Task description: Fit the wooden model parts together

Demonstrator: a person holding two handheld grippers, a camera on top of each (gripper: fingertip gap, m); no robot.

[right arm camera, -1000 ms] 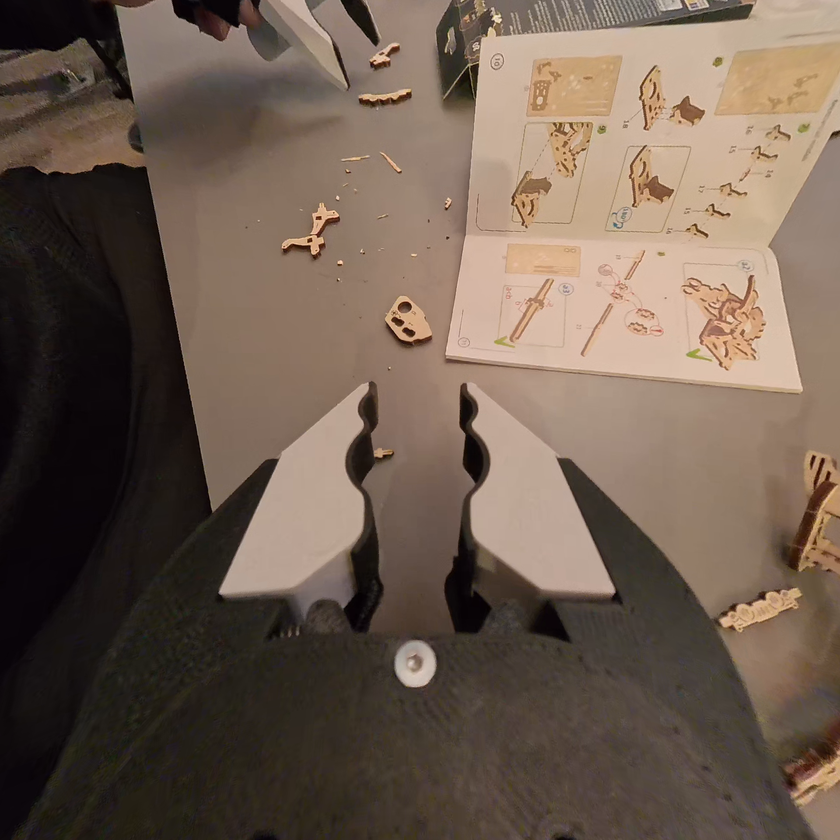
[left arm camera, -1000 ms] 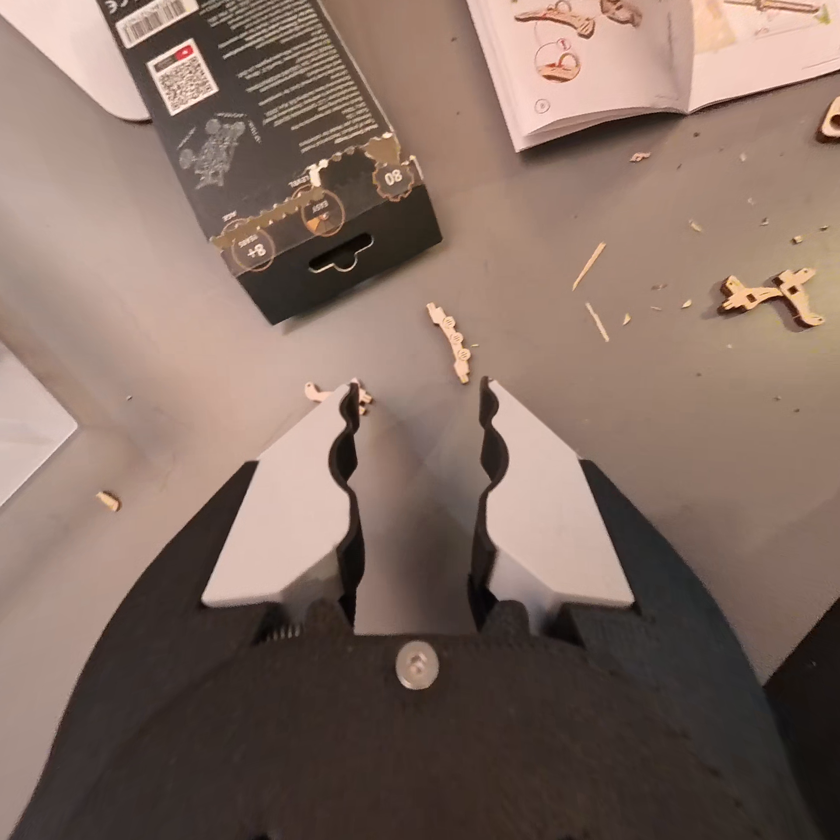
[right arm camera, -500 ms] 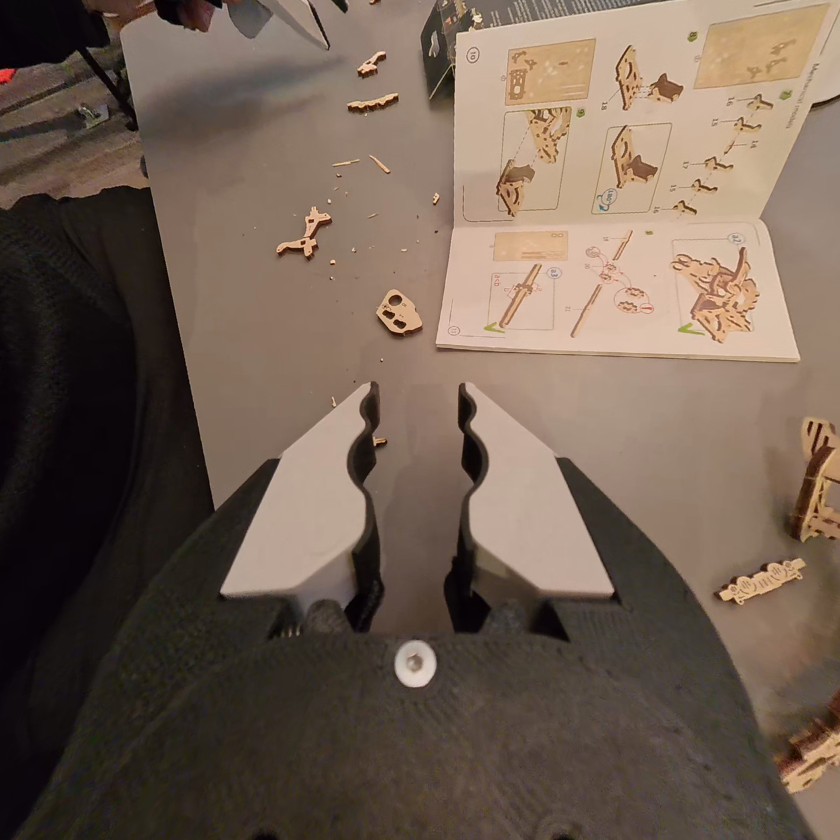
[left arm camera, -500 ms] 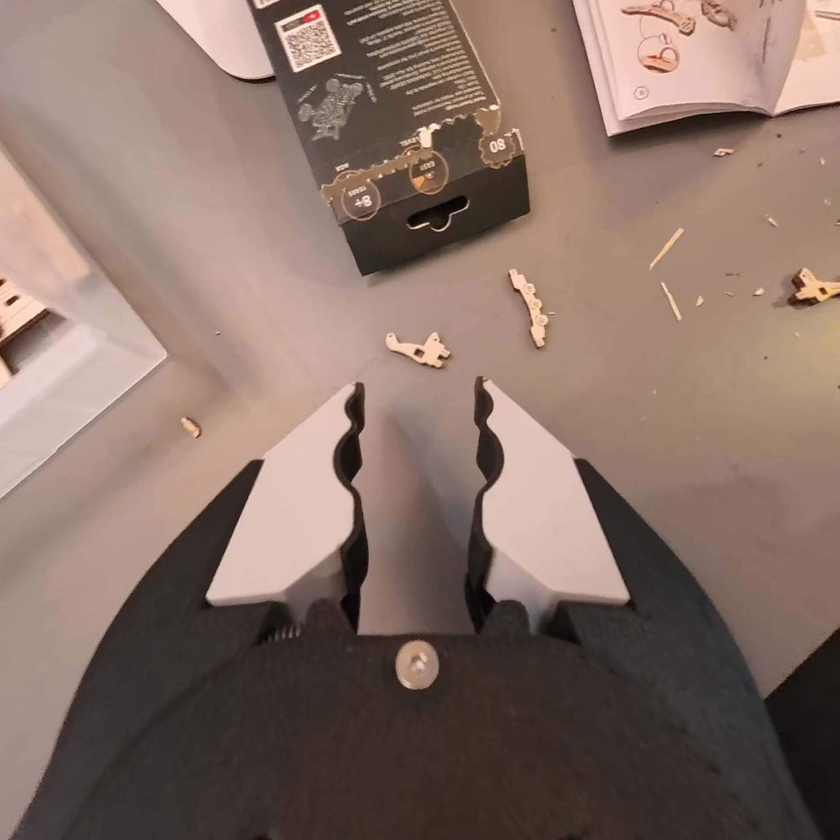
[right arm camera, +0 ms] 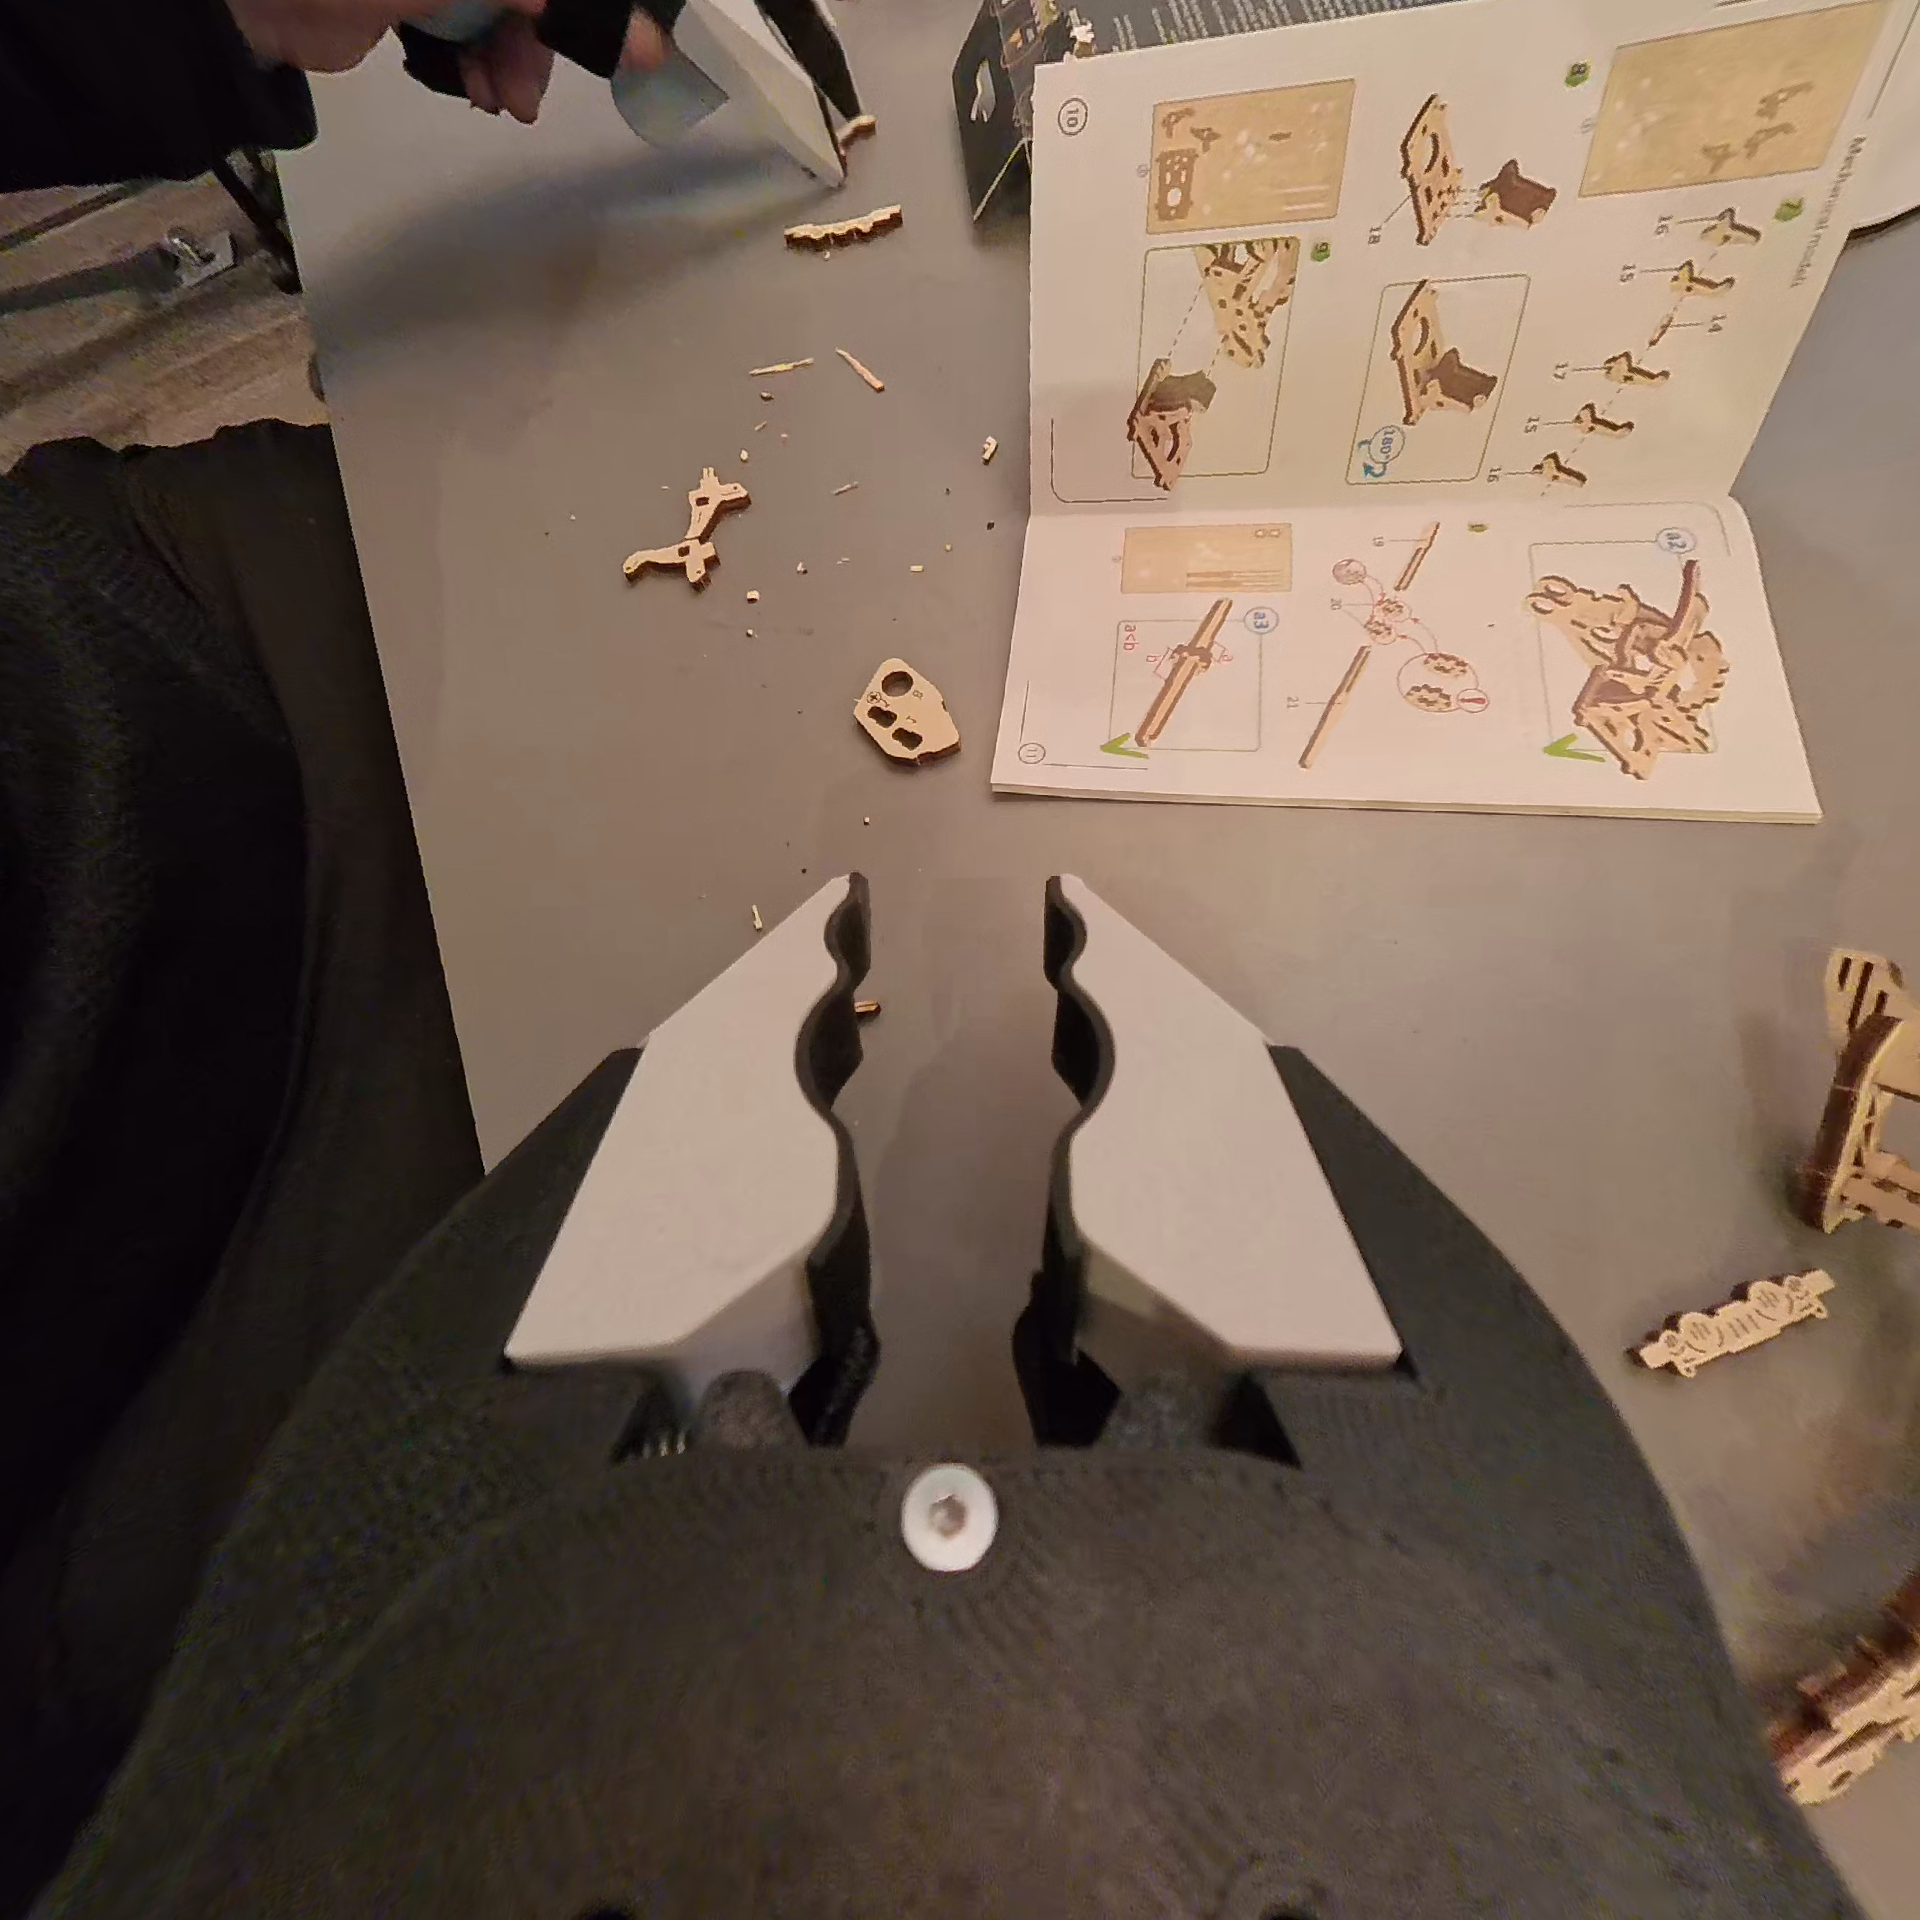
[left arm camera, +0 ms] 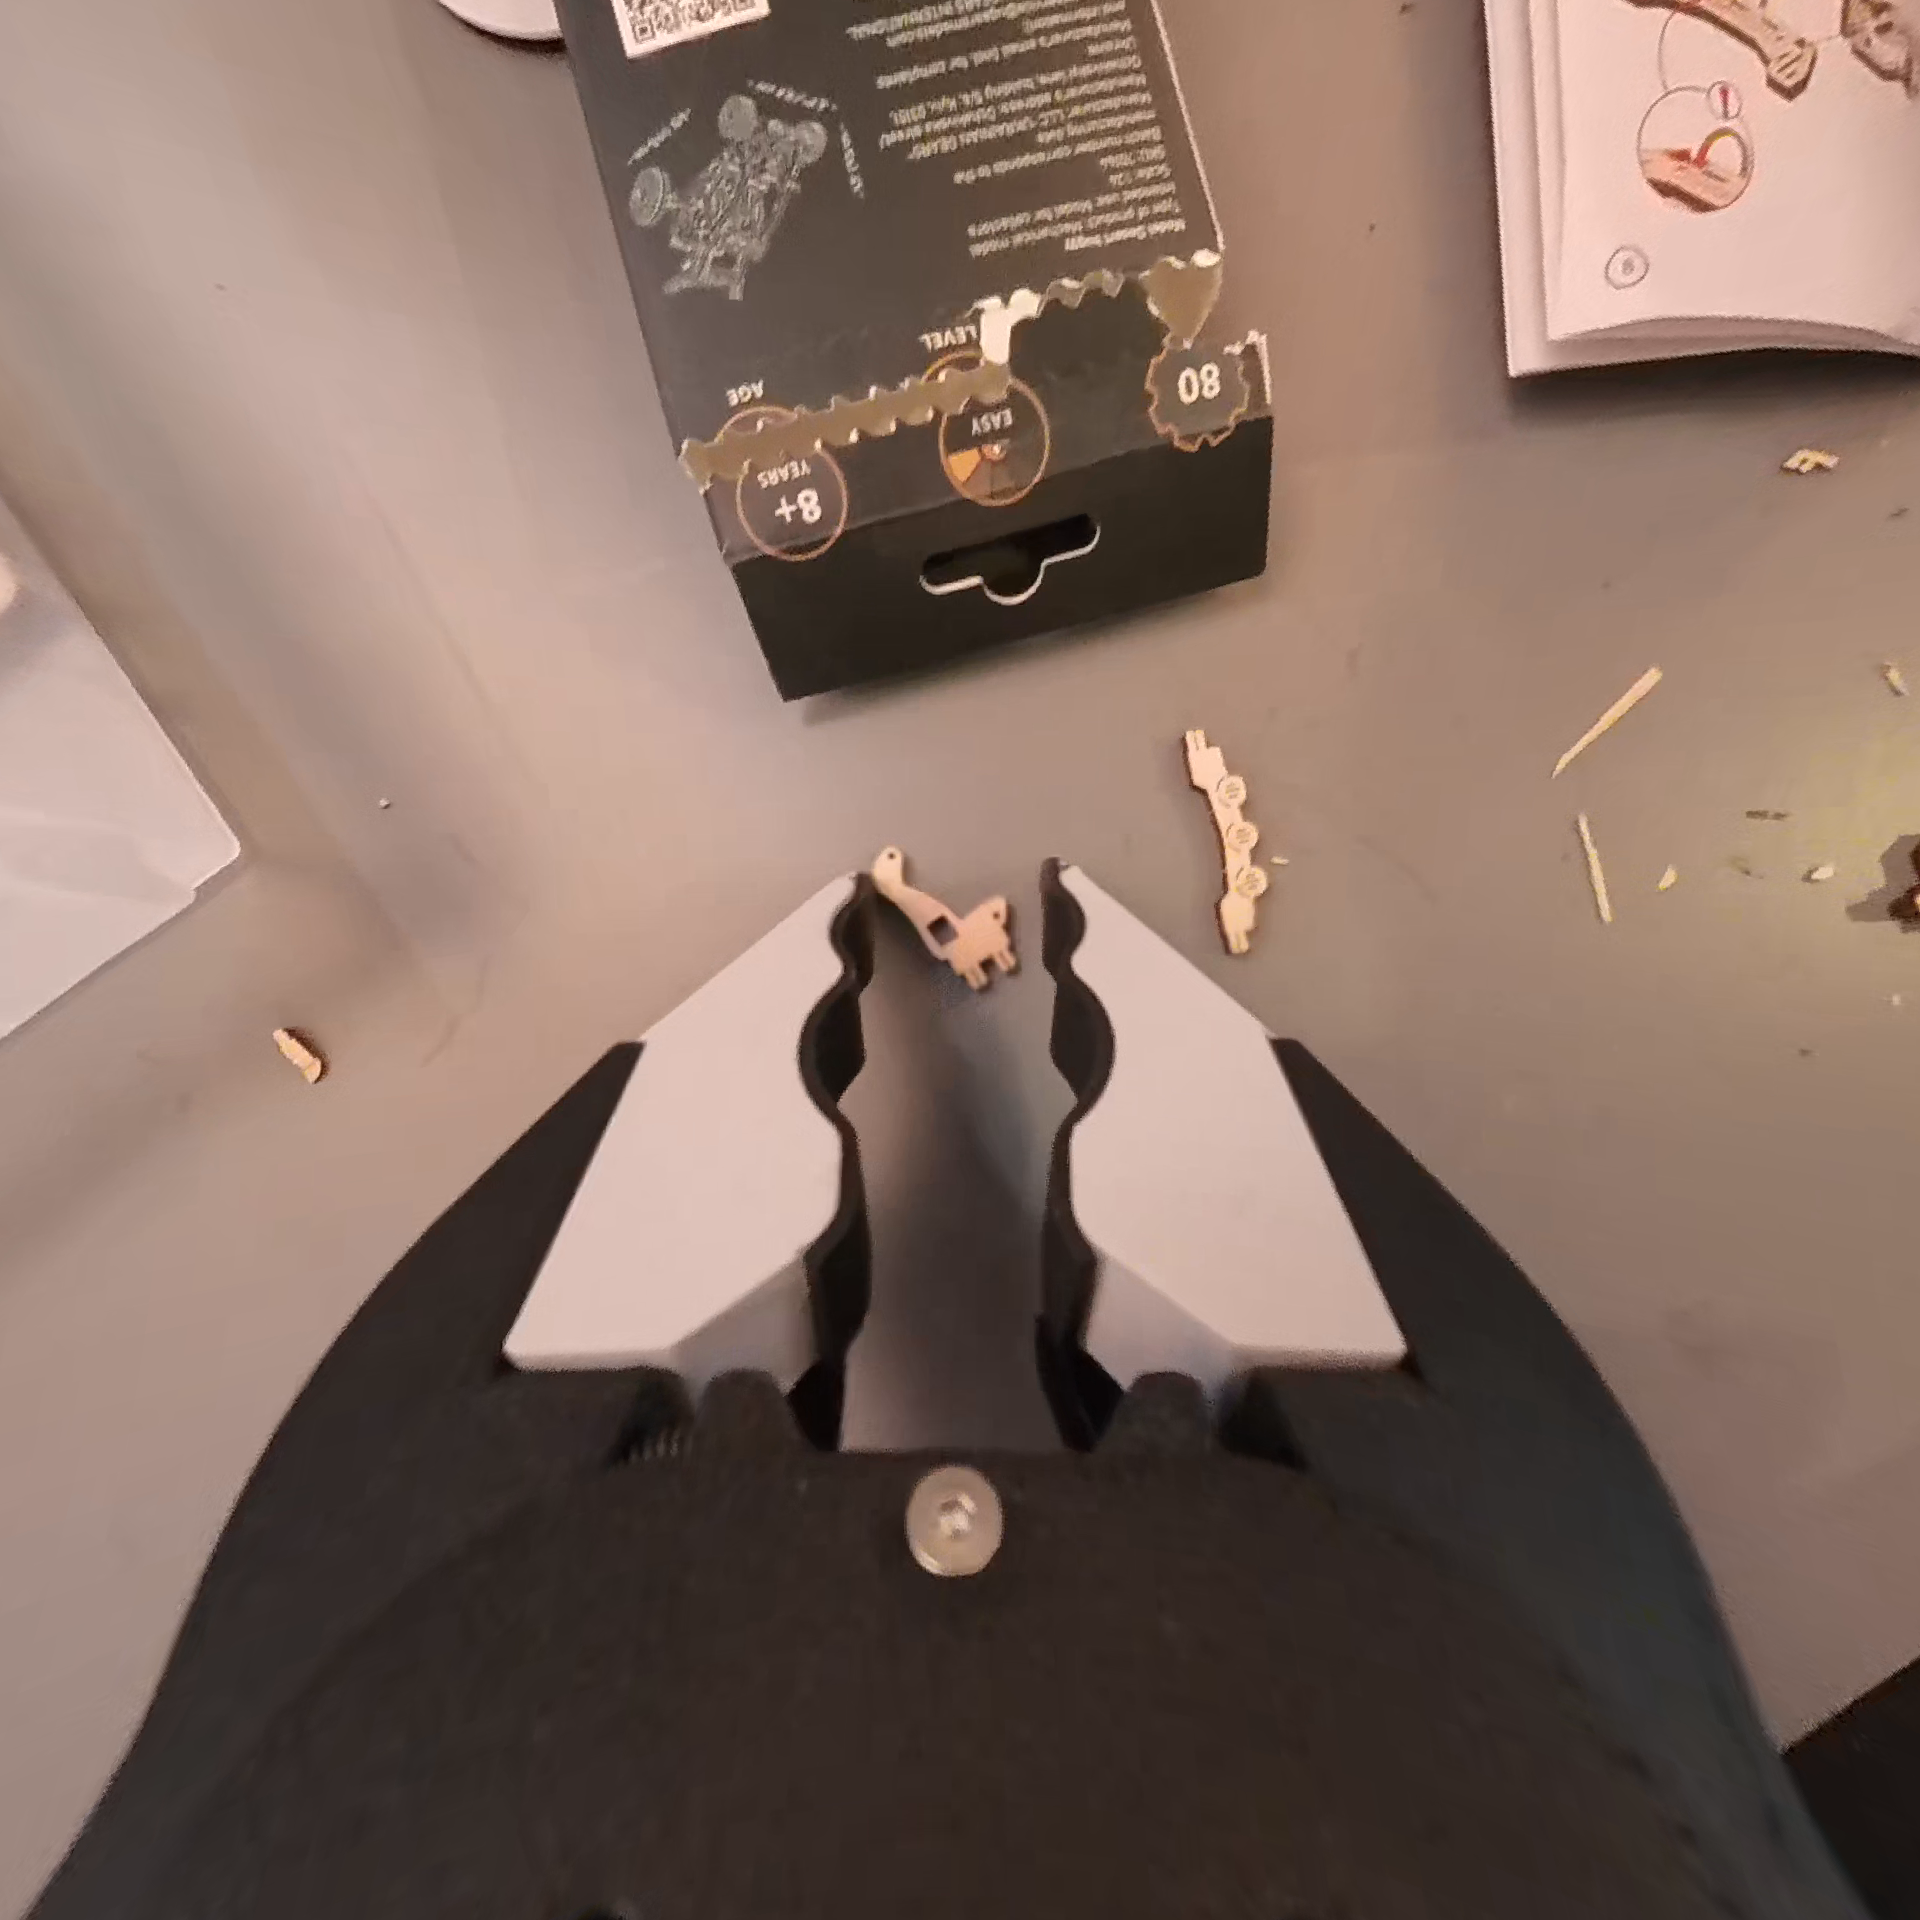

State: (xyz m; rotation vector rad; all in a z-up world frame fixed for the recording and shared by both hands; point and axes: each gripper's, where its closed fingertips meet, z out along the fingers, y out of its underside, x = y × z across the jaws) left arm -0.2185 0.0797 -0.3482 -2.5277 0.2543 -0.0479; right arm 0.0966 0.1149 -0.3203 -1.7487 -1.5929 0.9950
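Observation:
My left gripper (left arm camera: 954, 878) is open, low over the grey table (left arm camera: 520, 727). A small flat wooden part (left arm camera: 951, 925) lies on the table between its fingertips, untouched as far as I can tell. A curved wooden strip (left arm camera: 1231, 857) lies just to its right. My right gripper (right arm camera: 954, 888) is open and empty above bare table. Ahead of it lie a wooden plate with holes (right arm camera: 906, 717) and a forked wooden part (right arm camera: 691, 530). The left gripper (right arm camera: 769, 94) shows far off at the top, near the curved strip (right arm camera: 844, 229).
A black box (left arm camera: 935, 312) lies ahead of the left gripper, a white tray (left arm camera: 83, 831) to its left. An open instruction booklet (right arm camera: 1403, 468) lies ahead right. Part-built wooden pieces (right arm camera: 1870, 1101) and a short strip (right arm camera: 1730, 1325) sit right. Dark clothing (right arm camera: 156, 831) borders the table's left edge. The grippers' ends are close to 30 centimeters from one another.
My left gripper swung left, then came forward and down so the small wooden part now lies between its fingertips. My right gripper has barely moved and stays open.

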